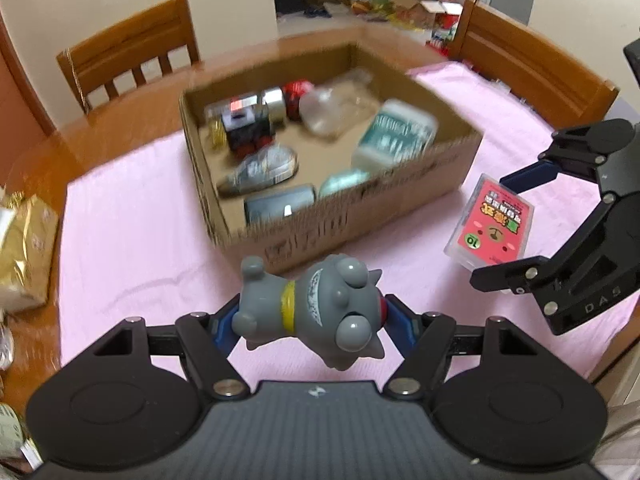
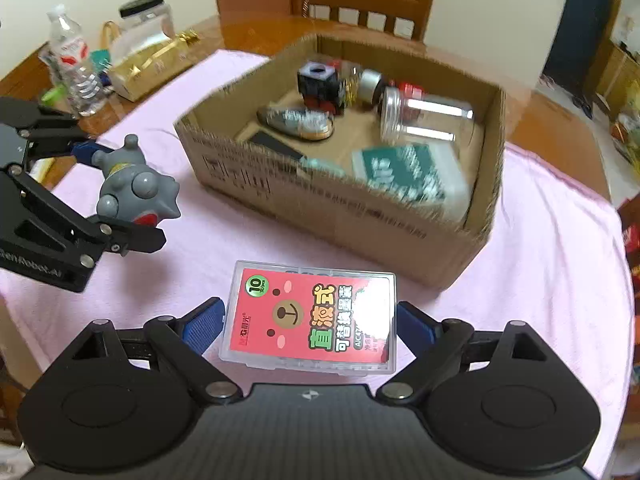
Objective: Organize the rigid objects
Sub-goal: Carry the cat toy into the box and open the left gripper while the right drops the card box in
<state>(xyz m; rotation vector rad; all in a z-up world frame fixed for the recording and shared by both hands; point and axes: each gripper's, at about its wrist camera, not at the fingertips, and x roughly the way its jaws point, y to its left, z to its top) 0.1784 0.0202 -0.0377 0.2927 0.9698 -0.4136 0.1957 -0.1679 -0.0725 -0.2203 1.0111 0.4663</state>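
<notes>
My left gripper (image 1: 308, 320) is shut on a grey toy figure (image 1: 316, 312) with a yellow collar, held above the pink cloth in front of the cardboard box (image 1: 360, 216). It also shows in the right wrist view (image 2: 132, 184). My right gripper (image 2: 310, 320) is shut on a clear case with a red label (image 2: 316, 316), just short of the box's near wall (image 2: 360, 216). The case also shows in the left wrist view (image 1: 492, 224). The box holds several objects: a clear jar (image 2: 424, 116), a green-white pack (image 2: 408, 176), a black cube (image 2: 320, 84).
A pink cloth (image 2: 240, 224) covers the wooden table. A gold bag (image 2: 148, 60), a water bottle (image 2: 72, 60) and a lidded jar (image 2: 146, 14) stand at the far left. Wooden chairs (image 1: 132, 52) stand behind the table.
</notes>
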